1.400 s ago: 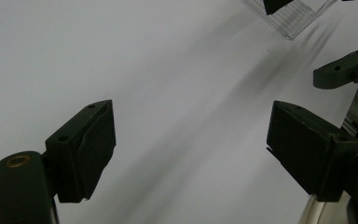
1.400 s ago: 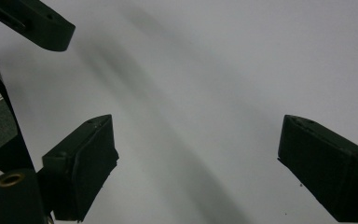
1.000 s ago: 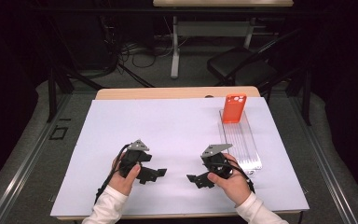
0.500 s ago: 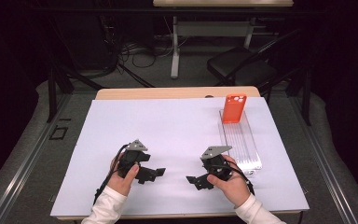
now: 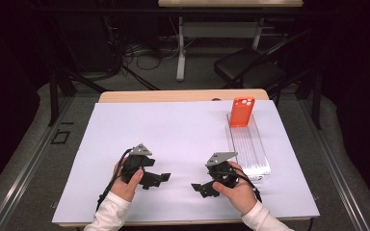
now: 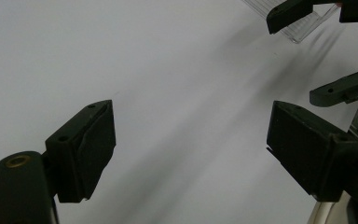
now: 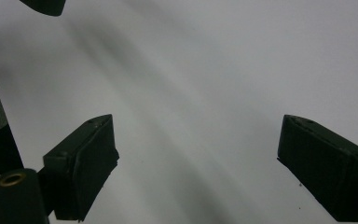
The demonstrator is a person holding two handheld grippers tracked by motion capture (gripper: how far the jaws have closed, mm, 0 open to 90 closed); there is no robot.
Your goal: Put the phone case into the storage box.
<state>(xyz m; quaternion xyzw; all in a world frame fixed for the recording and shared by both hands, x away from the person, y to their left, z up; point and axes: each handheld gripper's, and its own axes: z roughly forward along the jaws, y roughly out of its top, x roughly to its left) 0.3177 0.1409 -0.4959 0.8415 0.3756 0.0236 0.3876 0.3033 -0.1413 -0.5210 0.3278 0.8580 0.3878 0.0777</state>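
The orange phone case is seen upper right, on the clear tray's far end, nearer the right gripper; both grippers, left gripper included, are held open and empty.

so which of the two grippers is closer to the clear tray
The right gripper: it sits just beside the clear tray, while the left gripper lies farther across the white sheet.

Your left gripper and right gripper sit low, tips facing each other; both jaws gape, holding nothing.
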